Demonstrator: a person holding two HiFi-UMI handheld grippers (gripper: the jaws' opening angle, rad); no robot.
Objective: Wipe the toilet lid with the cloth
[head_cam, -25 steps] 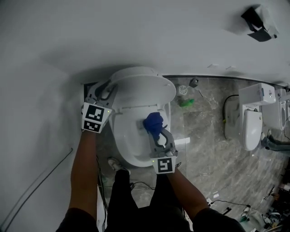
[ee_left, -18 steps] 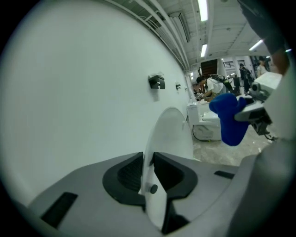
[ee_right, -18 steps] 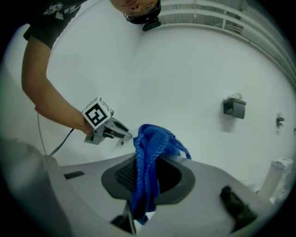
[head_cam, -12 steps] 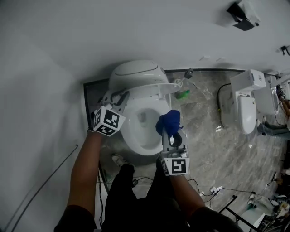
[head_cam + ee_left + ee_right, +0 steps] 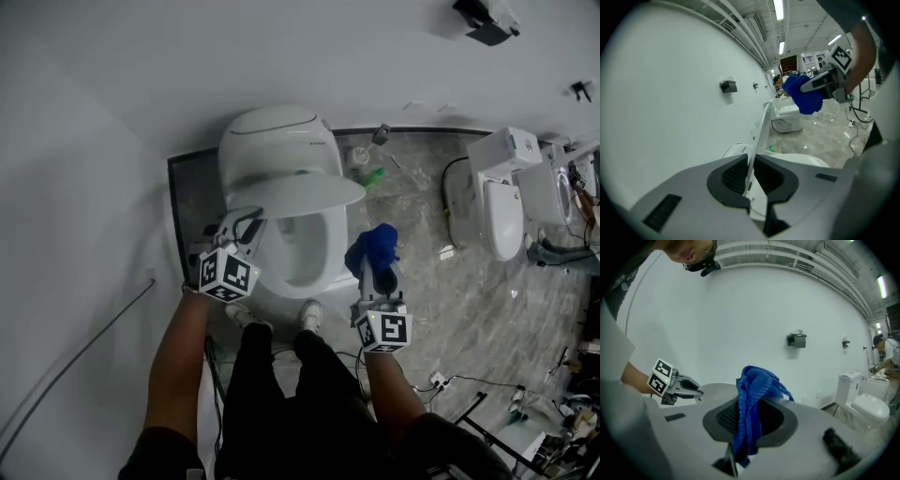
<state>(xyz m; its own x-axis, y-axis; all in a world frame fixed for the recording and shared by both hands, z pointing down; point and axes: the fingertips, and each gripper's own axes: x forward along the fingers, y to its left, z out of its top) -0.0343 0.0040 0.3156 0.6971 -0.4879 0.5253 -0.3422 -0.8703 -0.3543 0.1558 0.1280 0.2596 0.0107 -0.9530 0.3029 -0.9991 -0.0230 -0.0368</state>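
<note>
Left gripper (image 5: 247, 223) (jaws just closing) pinches lid (image 5: 300, 192) edge.

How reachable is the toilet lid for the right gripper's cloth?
Probably yes: the right gripper, shut on the cloth, hangs just right of the half-open toilet lid, nothing between them. The left gripper, jaws just closing, holds the lid's left edge.

Cool, even light fills the room, coming from ceiling strip lights (image 5: 778, 8) that flare white in the left gripper view. The head view is dimmer and greyish, with a soft shadow on the wall (image 5: 112, 94) near the toilet lid (image 5: 295, 192). Both gripper views bulge strongly and fall to black at the corners; the cloth (image 5: 752, 394) is sharp, far background hazy
</note>
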